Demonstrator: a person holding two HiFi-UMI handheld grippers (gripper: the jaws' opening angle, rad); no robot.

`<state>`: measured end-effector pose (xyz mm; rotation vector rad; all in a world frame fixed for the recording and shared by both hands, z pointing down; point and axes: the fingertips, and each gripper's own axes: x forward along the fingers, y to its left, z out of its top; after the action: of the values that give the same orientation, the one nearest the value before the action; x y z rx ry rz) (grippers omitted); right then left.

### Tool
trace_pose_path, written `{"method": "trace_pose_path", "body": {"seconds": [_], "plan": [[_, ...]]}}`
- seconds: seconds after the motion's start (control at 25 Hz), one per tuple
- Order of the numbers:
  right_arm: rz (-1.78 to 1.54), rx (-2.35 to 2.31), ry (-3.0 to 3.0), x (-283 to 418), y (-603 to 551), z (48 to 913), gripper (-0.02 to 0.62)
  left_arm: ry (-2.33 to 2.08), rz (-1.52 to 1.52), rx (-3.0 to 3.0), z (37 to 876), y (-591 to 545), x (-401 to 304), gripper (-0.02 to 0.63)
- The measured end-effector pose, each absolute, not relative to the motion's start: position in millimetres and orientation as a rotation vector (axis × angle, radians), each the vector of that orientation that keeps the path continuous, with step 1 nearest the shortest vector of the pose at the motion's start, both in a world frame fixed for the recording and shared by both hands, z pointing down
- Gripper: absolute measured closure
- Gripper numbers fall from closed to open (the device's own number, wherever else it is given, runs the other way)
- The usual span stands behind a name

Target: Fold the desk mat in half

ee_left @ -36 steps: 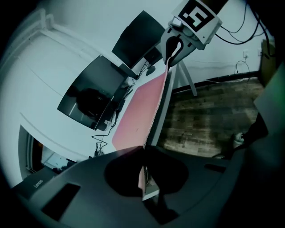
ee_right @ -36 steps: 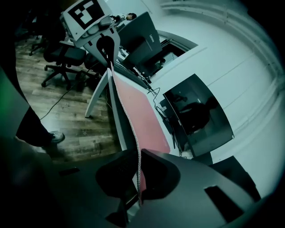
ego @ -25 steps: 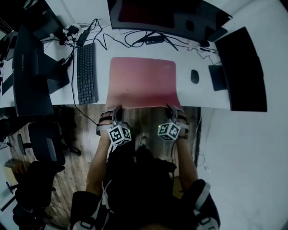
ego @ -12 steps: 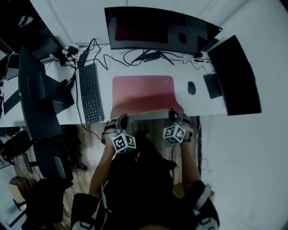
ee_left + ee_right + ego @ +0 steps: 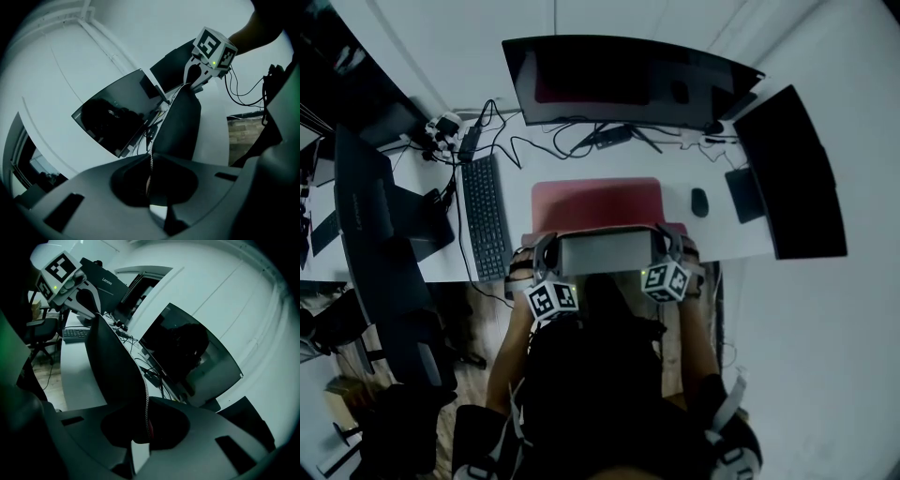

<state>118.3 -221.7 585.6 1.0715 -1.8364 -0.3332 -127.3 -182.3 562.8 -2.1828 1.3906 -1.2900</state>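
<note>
The red desk mat [image 5: 598, 202] lies on the white desk [image 5: 720, 240] in front of the curved monitor. Its near edge is lifted, and the grey underside [image 5: 607, 252] faces me as a band between the two grippers. My left gripper [image 5: 547, 247] is shut on the mat's near left corner. My right gripper [image 5: 667, 244] is shut on the near right corner. In the left gripper view the mat's stitched edge [image 5: 151, 161] runs between the jaws, and the dark sheet [image 5: 180, 122] stretches to the other gripper [image 5: 200, 77]. The right gripper view shows the same sheet [image 5: 115, 366] pinched in its jaws.
A black keyboard [image 5: 487, 216] lies left of the mat and a mouse [image 5: 699, 202] right of it. The curved monitor [image 5: 623, 84] stands behind, a second screen [image 5: 792, 173] at the right, a laptop [image 5: 370, 211] at the left. Cables [image 5: 525, 141] run along the back.
Both grippers have risen and moved toward the monitor with the mat's near edge. The grey underside now shows, and less of the red top is visible.
</note>
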Motion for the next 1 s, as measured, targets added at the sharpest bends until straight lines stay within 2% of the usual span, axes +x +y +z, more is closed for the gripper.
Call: {"method": "trace_pose_path", "body": {"seconds": [0.64,1.0], "plan": [[-0.332,0.97,-1.907,100.0,-352.0,588.7,0.571,1.55,-1.33,-2.046,559.0,-302.2,-140.8,0.586],[-0.315,0.898,-1.909,89.1,-400.0,623.5,0.571,1.605,-1.405,-2.008,592.8,-351.8,-154.1,0.586]]}}
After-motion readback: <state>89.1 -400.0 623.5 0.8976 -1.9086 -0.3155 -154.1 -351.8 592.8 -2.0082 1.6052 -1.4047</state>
